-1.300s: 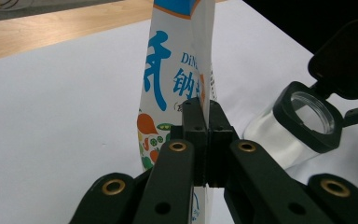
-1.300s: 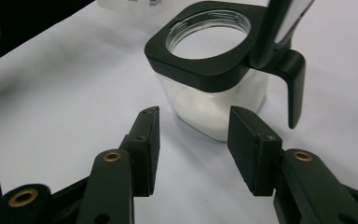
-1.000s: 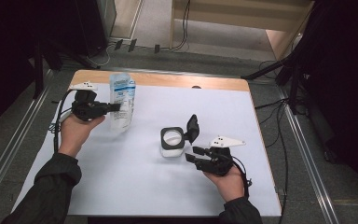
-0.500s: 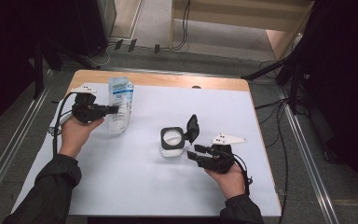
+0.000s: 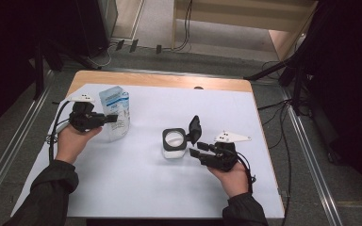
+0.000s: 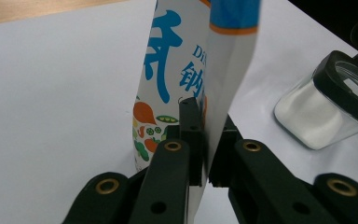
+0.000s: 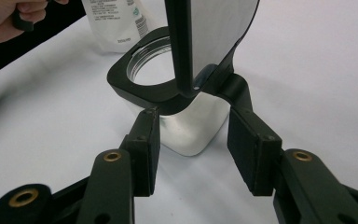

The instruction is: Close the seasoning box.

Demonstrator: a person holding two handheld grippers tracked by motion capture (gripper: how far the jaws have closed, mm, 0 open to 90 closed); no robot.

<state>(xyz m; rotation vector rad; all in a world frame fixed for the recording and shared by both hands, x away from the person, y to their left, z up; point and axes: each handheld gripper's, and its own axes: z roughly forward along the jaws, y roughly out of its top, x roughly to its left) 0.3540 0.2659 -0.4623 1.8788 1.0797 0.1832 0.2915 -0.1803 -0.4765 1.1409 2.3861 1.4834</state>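
**Two grippers, two things on the white table**

My left gripper is clenched on the side seam of the salt bag, which stands upright near the table's left side. My right gripper is spread wide around the glass jar mid-table, its hinged lid flipped up.
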